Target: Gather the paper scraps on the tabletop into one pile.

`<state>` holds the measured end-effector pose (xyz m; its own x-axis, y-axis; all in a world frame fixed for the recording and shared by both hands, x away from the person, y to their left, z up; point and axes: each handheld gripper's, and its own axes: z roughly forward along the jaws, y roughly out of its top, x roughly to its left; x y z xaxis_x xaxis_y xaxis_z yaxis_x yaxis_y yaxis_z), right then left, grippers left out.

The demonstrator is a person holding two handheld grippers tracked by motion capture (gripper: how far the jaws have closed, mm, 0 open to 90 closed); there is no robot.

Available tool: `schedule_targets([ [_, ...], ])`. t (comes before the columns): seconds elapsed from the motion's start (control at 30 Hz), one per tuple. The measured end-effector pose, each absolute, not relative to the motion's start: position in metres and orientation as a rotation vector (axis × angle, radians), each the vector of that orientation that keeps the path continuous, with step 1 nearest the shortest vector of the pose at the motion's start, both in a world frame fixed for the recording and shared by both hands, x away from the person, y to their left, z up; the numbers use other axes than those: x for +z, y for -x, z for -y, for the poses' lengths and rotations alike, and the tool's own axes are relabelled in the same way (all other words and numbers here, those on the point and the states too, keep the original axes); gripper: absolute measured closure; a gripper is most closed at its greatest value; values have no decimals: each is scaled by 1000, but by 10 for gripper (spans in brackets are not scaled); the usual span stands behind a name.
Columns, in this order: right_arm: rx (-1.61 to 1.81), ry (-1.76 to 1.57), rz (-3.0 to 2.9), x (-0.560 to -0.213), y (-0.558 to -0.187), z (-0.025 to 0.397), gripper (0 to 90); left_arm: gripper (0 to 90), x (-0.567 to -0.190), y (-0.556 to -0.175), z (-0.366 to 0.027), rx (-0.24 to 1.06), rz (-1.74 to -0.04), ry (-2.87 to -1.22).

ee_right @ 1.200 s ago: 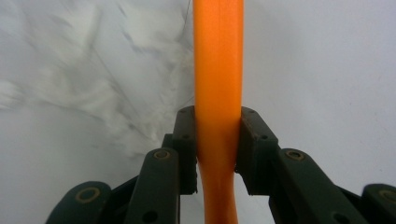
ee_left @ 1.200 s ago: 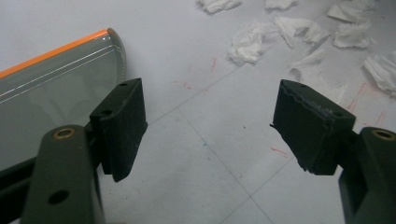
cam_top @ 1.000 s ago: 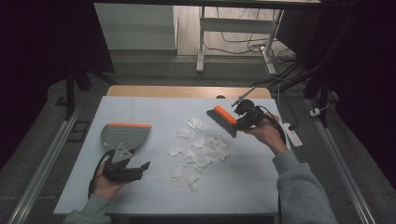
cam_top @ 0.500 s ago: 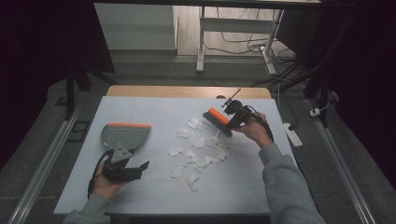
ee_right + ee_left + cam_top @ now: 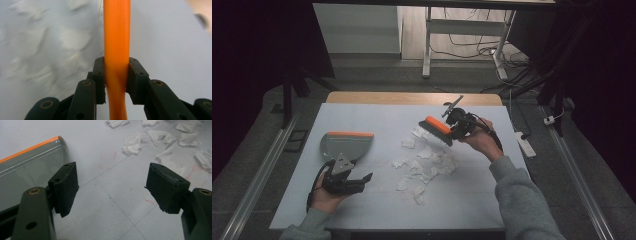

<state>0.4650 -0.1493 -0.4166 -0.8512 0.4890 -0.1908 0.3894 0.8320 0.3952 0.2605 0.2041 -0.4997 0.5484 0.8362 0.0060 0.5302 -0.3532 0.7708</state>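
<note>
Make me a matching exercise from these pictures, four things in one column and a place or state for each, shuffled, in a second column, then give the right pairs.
Things:
1. orange-backed hand brush with white bristles
2. grey plastic dustpan with an orange front edge
3. torn white paper scraps
4. left gripper

Places or states:
A. scattered over the middle of the table
B. open, holding nothing
C. clamped by its handle in the right gripper
D. lying flat on the table's left part

Pairs: 1-C, 2-D, 3-A, 4-B
</note>
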Motion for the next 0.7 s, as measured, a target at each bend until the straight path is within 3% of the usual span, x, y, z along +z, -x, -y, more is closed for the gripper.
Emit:
schedule_targets([
  [0.4,388,-657,-2706,-442,-528,118,713,267,-501,-263,-206,516,-1101,-2036],
  [0.7,342,-563,-2766,-451,-524,94,715,267,-500,-262,-208,520,-1101,-2028],
])
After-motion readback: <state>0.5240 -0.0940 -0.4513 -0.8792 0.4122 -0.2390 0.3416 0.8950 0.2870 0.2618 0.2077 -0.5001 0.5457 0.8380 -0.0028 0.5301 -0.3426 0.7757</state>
